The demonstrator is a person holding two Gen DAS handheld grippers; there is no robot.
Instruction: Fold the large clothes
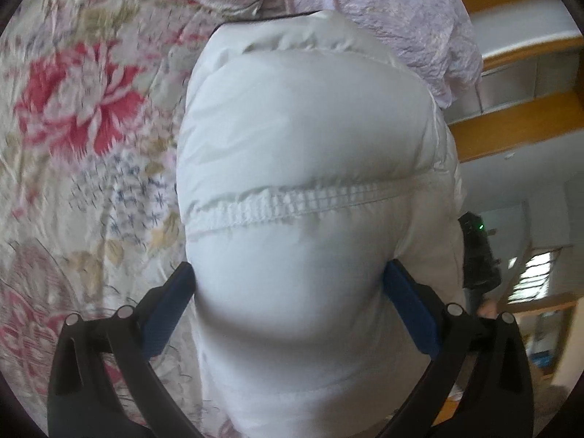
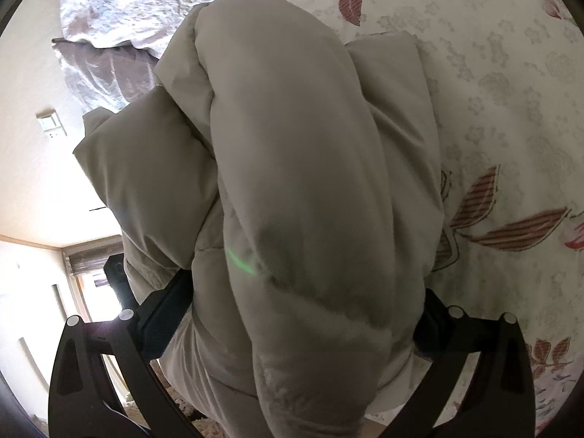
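Note:
A puffy white down jacket (image 1: 303,146) fills the left wrist view, a quilted seam running across it. My left gripper (image 1: 290,277) is shut on a thick fold of it, blue pads (image 1: 405,299) pressing in from both sides. The right wrist view shows the same jacket (image 2: 292,168), looking greyer in shadow and bunched in rolls. My right gripper (image 2: 303,292) is shut on another thick fold, and the cloth hides most of its fingers (image 2: 164,314). The jacket hangs lifted over a floral bedspread (image 1: 84,116).
The bedspread (image 2: 511,109) has red flowers and leaf prints. A crumpled pale lilac quilt (image 1: 401,11) lies at the far side, also seen as quilt (image 2: 127,7). Wooden shelving (image 1: 511,124) stands right of the bed. A person's hand (image 1: 487,308) and a dark device show past the jacket.

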